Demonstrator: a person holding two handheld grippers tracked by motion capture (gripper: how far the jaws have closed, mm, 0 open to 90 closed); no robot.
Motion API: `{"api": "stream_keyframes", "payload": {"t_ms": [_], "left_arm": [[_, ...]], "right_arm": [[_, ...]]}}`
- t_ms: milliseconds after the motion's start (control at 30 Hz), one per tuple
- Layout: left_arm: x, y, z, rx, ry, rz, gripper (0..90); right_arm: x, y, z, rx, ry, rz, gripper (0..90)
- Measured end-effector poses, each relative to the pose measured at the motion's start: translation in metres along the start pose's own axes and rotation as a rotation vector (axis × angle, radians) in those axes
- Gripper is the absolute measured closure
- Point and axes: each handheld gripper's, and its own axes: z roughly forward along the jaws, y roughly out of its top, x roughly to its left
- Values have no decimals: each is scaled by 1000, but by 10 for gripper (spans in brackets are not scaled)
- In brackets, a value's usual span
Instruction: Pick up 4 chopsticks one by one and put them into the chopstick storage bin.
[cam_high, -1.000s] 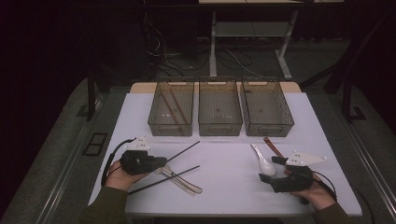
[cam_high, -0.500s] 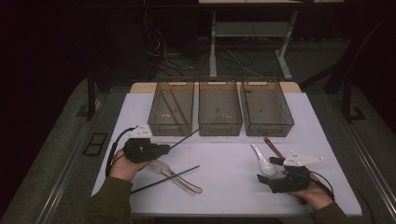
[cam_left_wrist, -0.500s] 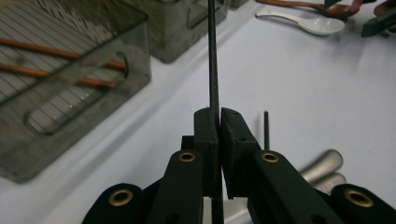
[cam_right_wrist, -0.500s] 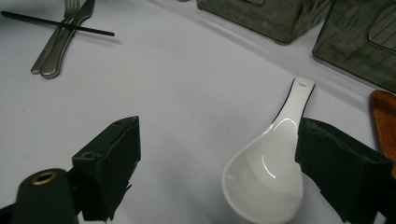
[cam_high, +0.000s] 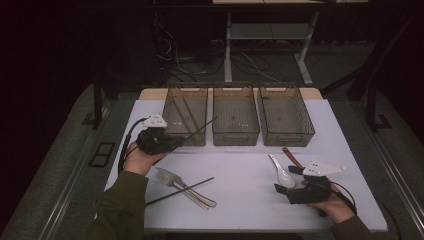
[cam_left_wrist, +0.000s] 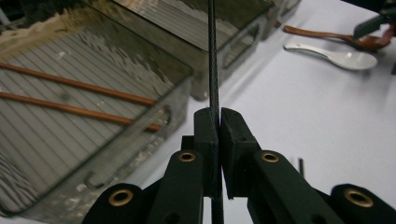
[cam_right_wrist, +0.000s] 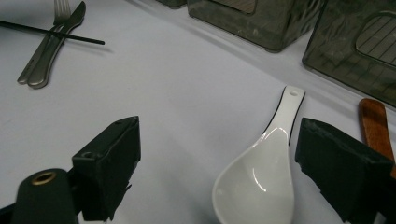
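Note:
My left gripper (cam_high: 172, 142) hangs just in front of the left bin (cam_high: 169, 107), shut on a thin black chopstick (cam_high: 201, 126) whose far end points over the bin's front rim. In the left gripper view the jaws (cam_left_wrist: 218, 116) pinch that chopstick (cam_left_wrist: 213, 65). Two brown chopsticks (cam_left_wrist: 70, 81) lie inside the bin. A second black chopstick (cam_high: 182, 190) lies on the table across a fork (cam_high: 167, 176) and a knife. My right gripper (cam_high: 287, 189) rests low at the front right, open (cam_right_wrist: 219, 144), with a white ceramic spoon (cam_right_wrist: 261, 182) between its jaws, untouched.
The middle bin (cam_high: 235, 135) and the right bin (cam_high: 287, 137) stand beside the left one along the back of the white table (cam_high: 240, 165). A brown wooden spoon (cam_high: 291, 157) lies next to the white one. The table's front edge is near both forearms.
My left gripper has risen and moved away from the fork toward the left bin, carrying the black chopstick. The right gripper has stayed where it was.

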Motion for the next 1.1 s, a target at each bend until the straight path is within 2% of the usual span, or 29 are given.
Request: {"api": "stream_keyframes", "payload": {"t_ms": [300, 500, 833, 933, 1100], "left_arm": [[21, 18, 6, -16, 35, -22, 846], [36, 31, 12, -29, 67, -37, 846], [62, 46, 26, -29, 118, -88, 846], [68, 49, 32, -13, 155, -97, 846], [81, 50, 42, -14, 196, -137, 846]], "right_arm": [[-5, 2, 6, -2, -17, 2, 141], [-3, 2, 5, 3, -18, 4, 141], [-3, 2, 5, 6, -13, 6, 141], [-3, 1, 4, 6, -12, 3, 141], [-3, 1, 5, 8, -10, 1, 141]]}}
